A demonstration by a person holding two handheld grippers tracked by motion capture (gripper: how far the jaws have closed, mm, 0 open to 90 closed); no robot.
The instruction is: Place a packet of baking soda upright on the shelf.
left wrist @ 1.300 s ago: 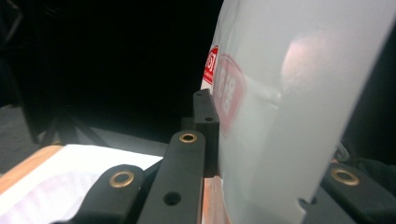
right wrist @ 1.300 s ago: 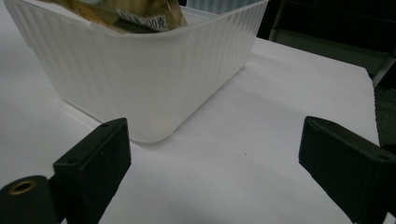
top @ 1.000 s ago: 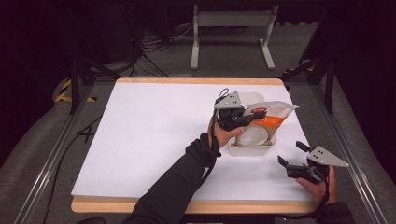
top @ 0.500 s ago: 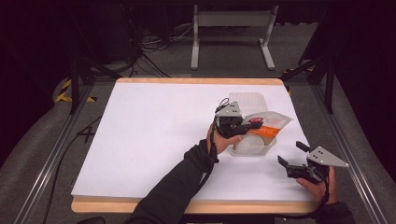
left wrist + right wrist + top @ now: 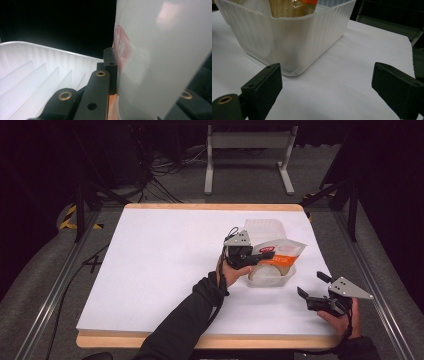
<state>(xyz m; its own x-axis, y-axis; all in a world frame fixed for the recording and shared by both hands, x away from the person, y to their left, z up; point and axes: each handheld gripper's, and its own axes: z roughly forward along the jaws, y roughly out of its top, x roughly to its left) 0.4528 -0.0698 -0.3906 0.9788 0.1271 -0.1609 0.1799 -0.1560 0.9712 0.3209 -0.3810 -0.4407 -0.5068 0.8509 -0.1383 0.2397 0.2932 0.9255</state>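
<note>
Left gripper (image 5: 246, 261) lowers a pouch (image 5: 278, 254) into the tub (image 5: 274, 279) at the table's (image 5: 165, 270) right

Its jaws clamp the pouch, which rides half in, over the tub's near-left rim; let go now and it may tip out or shift the light tub. Right gripper (image 5: 316, 291) waits gaping, near right. One pouch, one tub, two grippers

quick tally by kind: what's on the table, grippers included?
Translucent plastic bins: 1
Bin lids: 1
Orange-and-white snack bags: 1
Handheld grippers: 2, left gripper and right gripper
Total: 5
</note>
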